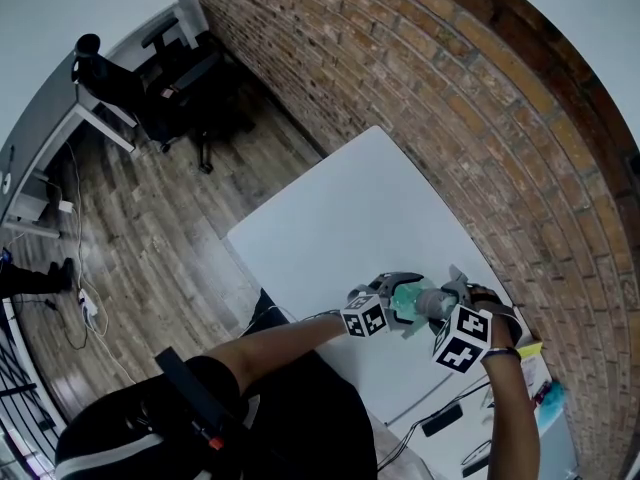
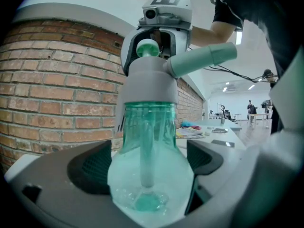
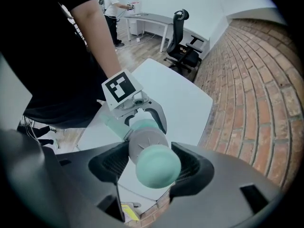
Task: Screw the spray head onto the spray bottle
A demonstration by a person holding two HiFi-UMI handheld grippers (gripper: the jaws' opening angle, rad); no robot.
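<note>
Left tool (image 2: 148, 163) clamps the spray bottle (image 2: 147, 127) steady between its jaws; right tool (image 3: 151, 163), straight above, grips the spray head (image 3: 147, 146) so it can twist it down

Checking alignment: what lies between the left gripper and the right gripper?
The green spray bottle with its grey spray head, seen in the head view.
</note>
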